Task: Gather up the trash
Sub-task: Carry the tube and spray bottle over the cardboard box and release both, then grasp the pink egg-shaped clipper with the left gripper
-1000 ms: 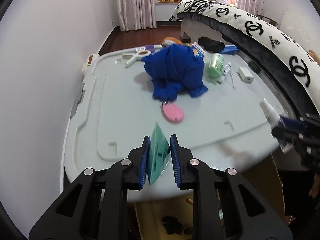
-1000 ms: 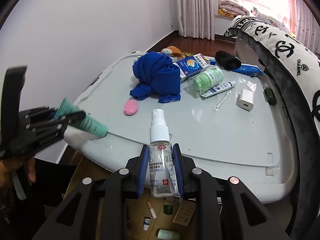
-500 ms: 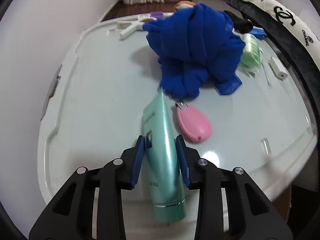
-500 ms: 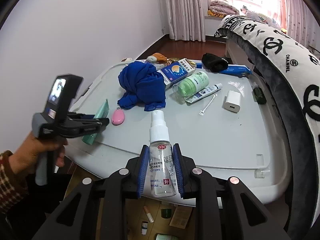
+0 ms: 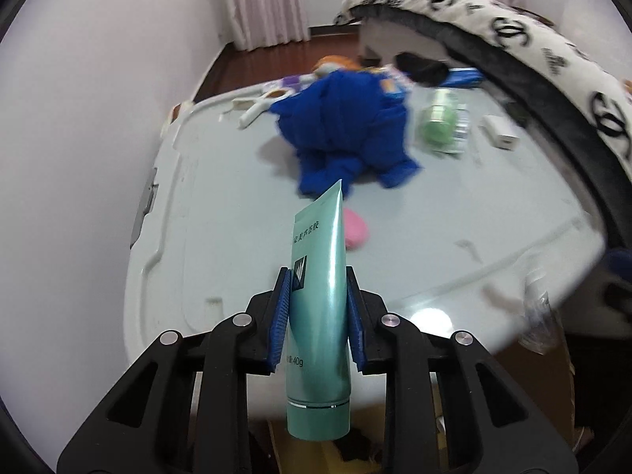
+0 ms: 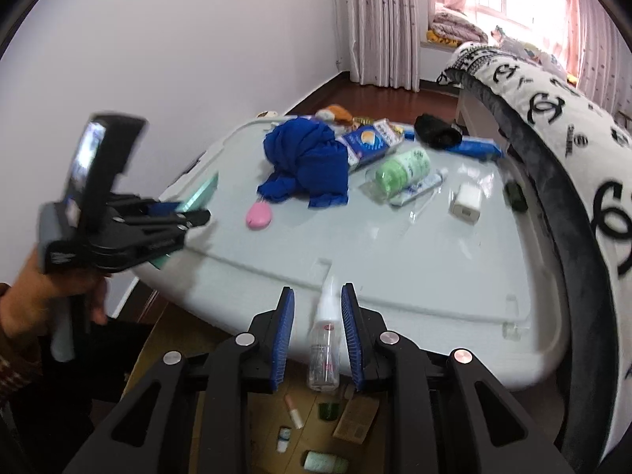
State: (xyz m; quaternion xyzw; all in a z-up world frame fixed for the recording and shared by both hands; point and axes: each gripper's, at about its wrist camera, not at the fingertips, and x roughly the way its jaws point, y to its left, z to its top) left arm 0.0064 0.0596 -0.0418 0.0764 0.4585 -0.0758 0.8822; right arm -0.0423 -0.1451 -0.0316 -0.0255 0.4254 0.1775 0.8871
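My left gripper [image 5: 318, 276] is shut on a teal cosmetic tube [image 5: 319, 304], held over the near edge of the pale grey lid [image 5: 221, 213]; the tube's cap end hangs toward me. It also shows in the right wrist view [image 6: 197, 193]. My right gripper [image 6: 316, 296] is open; a clear spray bottle [image 6: 324, 347] is blurred between its spread jaws, above a cardboard box [image 6: 355, 422] of trash on the floor below the lid's edge.
On the lid lie a blue cloth [image 6: 308, 162], a pink case [image 6: 259, 215], a green roll [image 6: 403, 166], a white charger [image 6: 466, 200], a toothpaste tube [image 6: 420, 187] and a blue box [image 6: 369, 142]. A patterned bed [image 6: 553, 118] borders the right side.
The right gripper opened and the spray bottle slipped down between its jaws. The left gripper pulled back from the lid with the teal tube in it.
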